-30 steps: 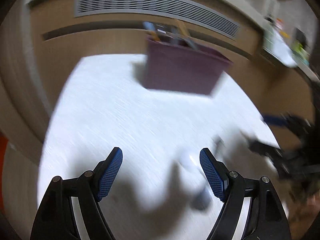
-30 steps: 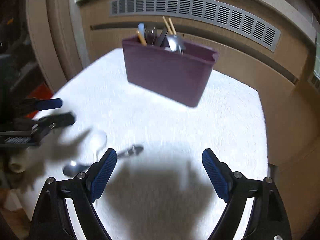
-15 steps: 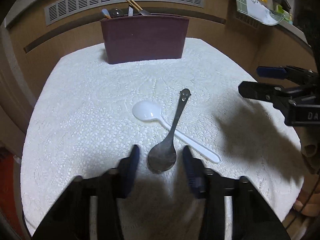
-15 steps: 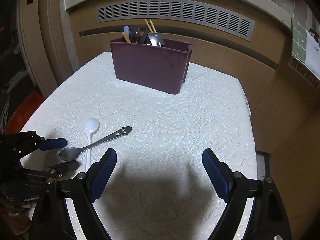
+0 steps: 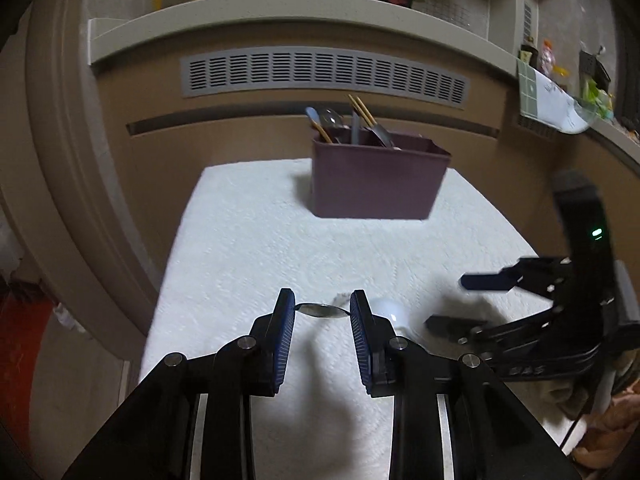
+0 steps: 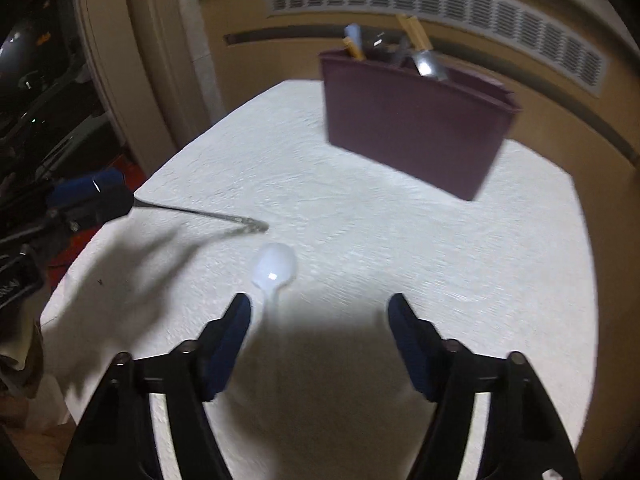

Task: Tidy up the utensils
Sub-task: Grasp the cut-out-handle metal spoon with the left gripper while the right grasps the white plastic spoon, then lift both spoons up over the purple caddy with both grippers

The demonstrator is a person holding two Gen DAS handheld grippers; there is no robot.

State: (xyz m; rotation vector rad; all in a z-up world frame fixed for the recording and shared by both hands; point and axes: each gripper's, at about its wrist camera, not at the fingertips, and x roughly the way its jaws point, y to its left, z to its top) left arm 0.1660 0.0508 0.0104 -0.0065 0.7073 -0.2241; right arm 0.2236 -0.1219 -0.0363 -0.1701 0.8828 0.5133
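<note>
My left gripper (image 5: 322,310) is shut on the bowl of a metal spoon (image 5: 322,311) and holds it off the white cloth; in the right wrist view the spoon's handle (image 6: 200,213) sticks out from the left gripper (image 6: 94,196), tip near the cloth. A white plastic spoon (image 6: 275,266) lies on the cloth, its handle running between my open, empty right gripper's (image 6: 320,320) fingers; its bowl (image 5: 386,312) shows beside the left gripper. A maroon utensil holder (image 5: 376,178) with several utensils stands at the table's far side.
The table is covered by a white textured cloth (image 5: 260,248). A brown wall with a grey vent (image 5: 324,74) rises just behind the holder. The right gripper (image 5: 472,300) shows at the right in the left wrist view. The table edges drop off left and right.
My left gripper closed on the metal spoon's bowl and lifted it off the cloth. My right gripper moved left and lower, over the white spoon's handle.
</note>
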